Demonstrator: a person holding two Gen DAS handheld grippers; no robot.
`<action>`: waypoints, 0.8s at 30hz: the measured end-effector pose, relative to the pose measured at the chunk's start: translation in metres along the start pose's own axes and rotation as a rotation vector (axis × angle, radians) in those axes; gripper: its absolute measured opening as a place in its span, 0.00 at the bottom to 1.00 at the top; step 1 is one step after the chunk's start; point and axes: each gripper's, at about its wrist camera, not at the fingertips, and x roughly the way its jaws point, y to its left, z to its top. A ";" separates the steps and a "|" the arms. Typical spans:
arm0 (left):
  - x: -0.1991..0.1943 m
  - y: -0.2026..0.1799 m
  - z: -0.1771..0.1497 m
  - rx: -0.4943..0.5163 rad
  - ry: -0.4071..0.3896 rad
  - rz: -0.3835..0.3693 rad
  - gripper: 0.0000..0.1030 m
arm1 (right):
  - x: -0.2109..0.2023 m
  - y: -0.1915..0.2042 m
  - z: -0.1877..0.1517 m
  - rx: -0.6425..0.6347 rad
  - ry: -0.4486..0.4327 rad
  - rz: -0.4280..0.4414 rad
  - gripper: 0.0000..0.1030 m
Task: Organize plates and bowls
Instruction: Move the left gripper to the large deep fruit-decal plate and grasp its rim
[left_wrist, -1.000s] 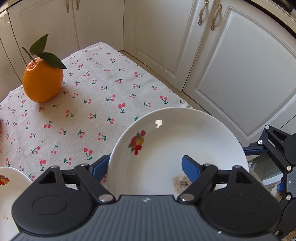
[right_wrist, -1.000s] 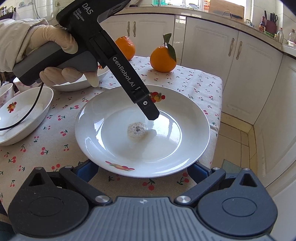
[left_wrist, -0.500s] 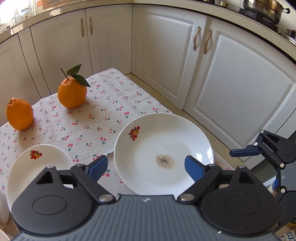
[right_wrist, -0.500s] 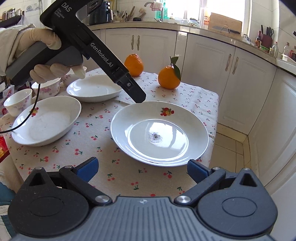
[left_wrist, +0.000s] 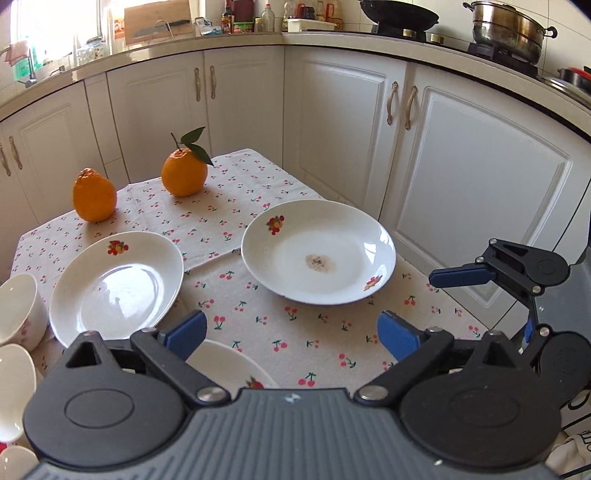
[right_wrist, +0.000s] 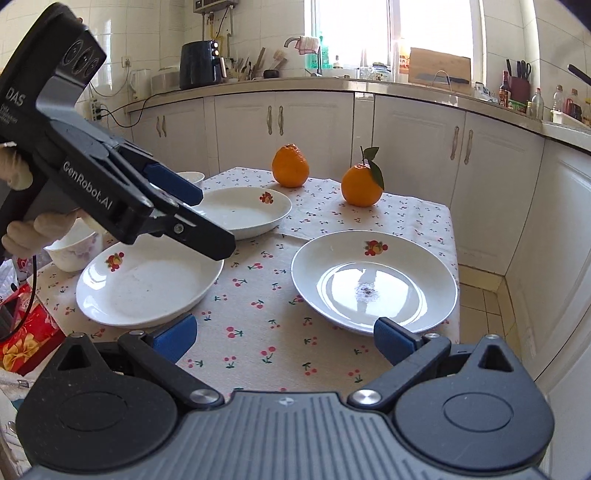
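Three white plates are counted on the cherry-print tablecloth (right_wrist: 258, 325). A soiled plate (right_wrist: 375, 282), with a dark speck of residue at its centre, is set at the table's right side near the edge; a second plate (right_wrist: 147, 286) is laid to its left, and a third plate (right_wrist: 245, 212) is placed behind that one. Two oranges are seen at the far end of the table: a plain orange (right_wrist: 290, 166) and a leafy orange (right_wrist: 361, 184) with a stem. One small bowl (right_wrist: 74, 245) is seen in the right wrist view at the left, partly hidden by a gloved hand (right_wrist: 35, 229); how many bowls there are in all cannot be told. The left gripper (right_wrist: 218, 225) is held above the second plate; its jaws have just been opening and are spread with nothing between them. The right gripper (right_wrist: 284, 338) is likewise held spread wide and empty, above the tablecloth just in front of the soiled plate.
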 end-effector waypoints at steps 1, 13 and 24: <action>-0.002 0.000 -0.004 -0.004 -0.003 0.008 0.96 | 0.000 0.004 -0.002 -0.003 -0.001 0.009 1.00; -0.023 0.031 -0.043 -0.109 0.022 0.046 0.96 | 0.023 0.029 -0.015 -0.069 0.081 0.082 1.00; -0.029 0.077 -0.053 -0.200 0.090 0.090 0.96 | 0.052 0.047 -0.011 -0.153 0.124 0.179 1.00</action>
